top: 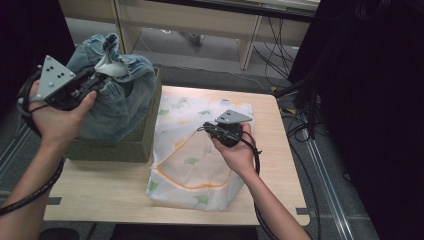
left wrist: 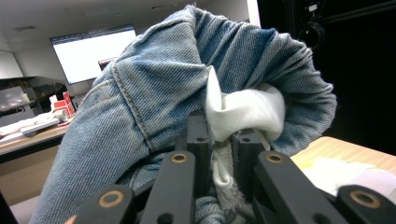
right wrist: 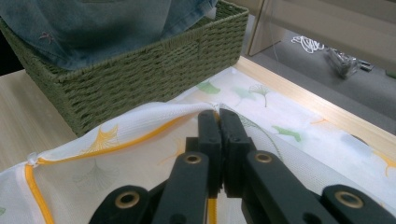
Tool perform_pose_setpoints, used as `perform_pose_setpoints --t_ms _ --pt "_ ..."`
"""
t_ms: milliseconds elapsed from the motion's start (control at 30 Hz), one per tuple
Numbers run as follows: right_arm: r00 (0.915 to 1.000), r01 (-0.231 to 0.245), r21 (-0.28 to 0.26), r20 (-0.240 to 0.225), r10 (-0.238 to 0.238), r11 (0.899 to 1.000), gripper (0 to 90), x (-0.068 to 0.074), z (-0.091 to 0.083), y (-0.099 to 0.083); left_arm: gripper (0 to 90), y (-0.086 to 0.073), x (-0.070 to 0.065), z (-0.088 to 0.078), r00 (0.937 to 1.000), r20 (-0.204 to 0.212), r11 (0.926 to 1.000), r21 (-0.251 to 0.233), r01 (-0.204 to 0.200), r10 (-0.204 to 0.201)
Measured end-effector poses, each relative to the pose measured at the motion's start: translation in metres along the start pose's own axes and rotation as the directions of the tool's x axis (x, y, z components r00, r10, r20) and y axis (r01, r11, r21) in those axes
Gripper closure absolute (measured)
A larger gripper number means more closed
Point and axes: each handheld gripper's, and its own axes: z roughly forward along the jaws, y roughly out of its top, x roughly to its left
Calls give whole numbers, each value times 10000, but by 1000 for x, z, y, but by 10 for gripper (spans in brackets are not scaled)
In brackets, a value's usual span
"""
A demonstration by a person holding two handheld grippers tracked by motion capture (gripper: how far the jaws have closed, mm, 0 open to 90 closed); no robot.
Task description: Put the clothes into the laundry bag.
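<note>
A pair of blue jeans (top: 116, 95) bulges out of a green woven basket (top: 113, 147) at the table's left. My left gripper (top: 98, 80) is shut on the jeans' waist, pinching denim and white pocket lining (left wrist: 243, 112) and holding them above the basket; in the left gripper view the jeans (left wrist: 154, 93) hang over the jaws. A white mesh laundry bag (top: 192, 155) with a leaf print and orange trim lies on the table. My right gripper (top: 206, 128) is shut on the bag's raised edge (right wrist: 154, 114), lifting it just off the table beside the basket (right wrist: 140, 70).
The wooden table (top: 100, 197) ends close behind the basket and bag. Beyond it are a shelf unit (top: 200, 25) and cables (top: 280, 55) on the floor. A black curtain (top: 370, 100) hangs at the right.
</note>
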Motion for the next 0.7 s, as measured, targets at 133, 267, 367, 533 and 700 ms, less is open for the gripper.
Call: perform_pose_setpoints --t_ms 133,267,367,533,700 --pt "10000 15 3 0 -15 10000 899 0 0 0 808 5 -3 -2 9999 87 9999 -117 -76 77" --pt "10000 6 -2 4 -6 10000 899 0 0 0 809 12 -4 -6 9993 159 9989 -339 -336 341" --pt "10000 9 5 8 -9 10000 899 0 0 0 809 18 -7 -8 9984 234 9976 -477 -508 520" --pt "10000 2 -3 8 -2 10000 899 0 0 0 809 27 -11 -13 9962 430 9949 -705 -722 754" --pt "10000 16 1 -1 -16 10000 899 0 0 0 810 35 -16 -19 9940 640 9923 -933 -820 881"
